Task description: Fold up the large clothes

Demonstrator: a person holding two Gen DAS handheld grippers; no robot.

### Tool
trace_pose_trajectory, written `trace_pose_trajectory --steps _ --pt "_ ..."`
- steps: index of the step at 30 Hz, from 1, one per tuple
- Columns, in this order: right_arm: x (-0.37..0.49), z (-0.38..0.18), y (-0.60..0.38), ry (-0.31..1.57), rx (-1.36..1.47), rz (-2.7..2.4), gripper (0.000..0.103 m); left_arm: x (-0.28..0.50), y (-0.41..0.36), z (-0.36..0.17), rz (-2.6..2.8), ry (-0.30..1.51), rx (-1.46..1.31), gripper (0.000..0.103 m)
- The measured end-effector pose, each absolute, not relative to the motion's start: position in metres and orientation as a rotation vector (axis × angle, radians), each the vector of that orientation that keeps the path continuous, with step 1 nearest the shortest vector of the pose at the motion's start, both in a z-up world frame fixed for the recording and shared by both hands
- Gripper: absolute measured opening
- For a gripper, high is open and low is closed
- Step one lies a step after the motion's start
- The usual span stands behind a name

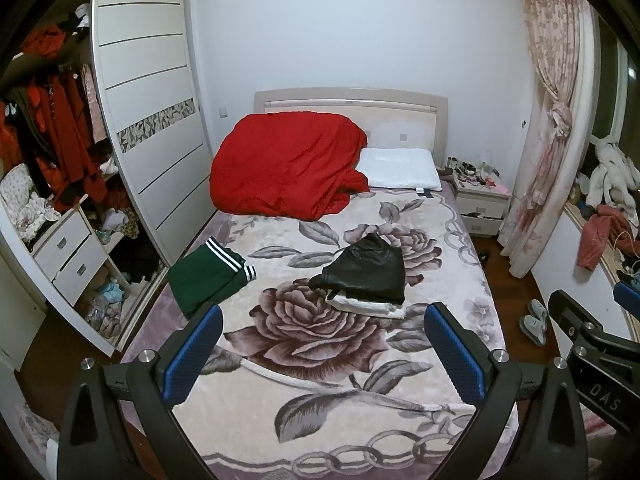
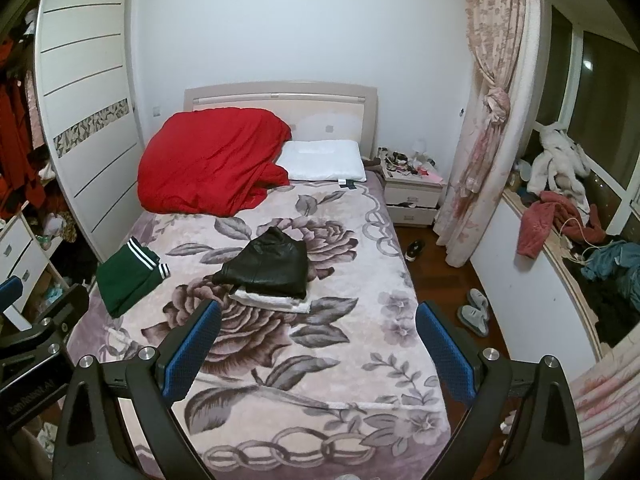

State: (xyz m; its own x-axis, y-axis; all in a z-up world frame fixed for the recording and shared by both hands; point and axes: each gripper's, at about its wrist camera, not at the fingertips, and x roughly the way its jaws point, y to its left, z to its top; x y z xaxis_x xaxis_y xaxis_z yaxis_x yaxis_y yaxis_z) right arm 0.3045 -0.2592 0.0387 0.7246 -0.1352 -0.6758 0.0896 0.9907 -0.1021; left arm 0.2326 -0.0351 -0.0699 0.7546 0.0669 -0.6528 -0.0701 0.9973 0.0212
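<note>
A folded black leather garment [image 1: 368, 270] lies on top of a folded white one [image 1: 368, 304] in the middle of the bed [image 1: 320, 360]; the pair also shows in the right wrist view [image 2: 266, 266]. A folded green garment with white stripes [image 1: 208, 276] lies at the bed's left edge, also in the right wrist view [image 2: 128, 276]. My left gripper [image 1: 324, 356] is open and empty, held above the bed's foot. My right gripper [image 2: 318, 352] is open and empty beside it.
A red duvet [image 1: 284, 164] and a white pillow [image 1: 396, 168] lie at the headboard. An open, cluttered wardrobe [image 1: 60, 160] stands on the left. A nightstand [image 1: 480, 204], a curtain [image 1: 548, 120], slippers [image 2: 474, 310] and a clothes-strewn window ledge [image 2: 568, 220] are on the right.
</note>
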Motion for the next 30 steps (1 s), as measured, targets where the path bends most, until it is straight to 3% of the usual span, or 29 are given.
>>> trace_pose_trajectory --steps 30 --pt "0.2975 0.0458 -0.2581 0.732 -0.058 -0.142 0.099 0.2411 -0.0354 -0.0625 0.079 0.7 -0.001 0.103"
